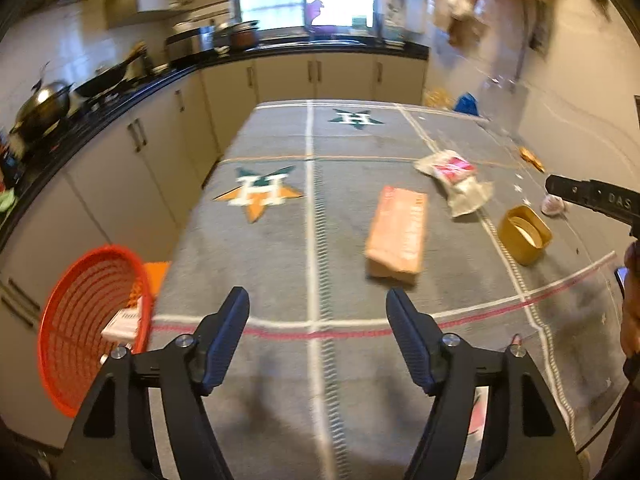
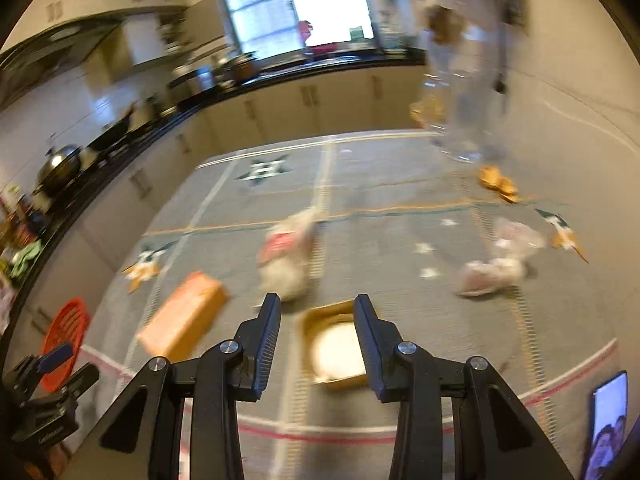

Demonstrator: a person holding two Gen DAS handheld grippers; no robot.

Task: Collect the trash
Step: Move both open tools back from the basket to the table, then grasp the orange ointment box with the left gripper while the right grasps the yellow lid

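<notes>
trash lies spread on the grey cloth (image 1: 280,264): pink box (image 1: 397,235), crumpled wrapper (image 1: 454,178), brown paper cup (image 2: 334,346). the cup sits directly ahead of the right gripper (image 2: 316,312), nearer than the empty left gripper (image 1: 318,316). both jaws stand apart. orange basket (image 1: 76,320) waits at the left.

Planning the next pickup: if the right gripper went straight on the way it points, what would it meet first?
Probably the round yellow container lying between and just ahead of the right gripper fingertips; depth is blurred.
</notes>
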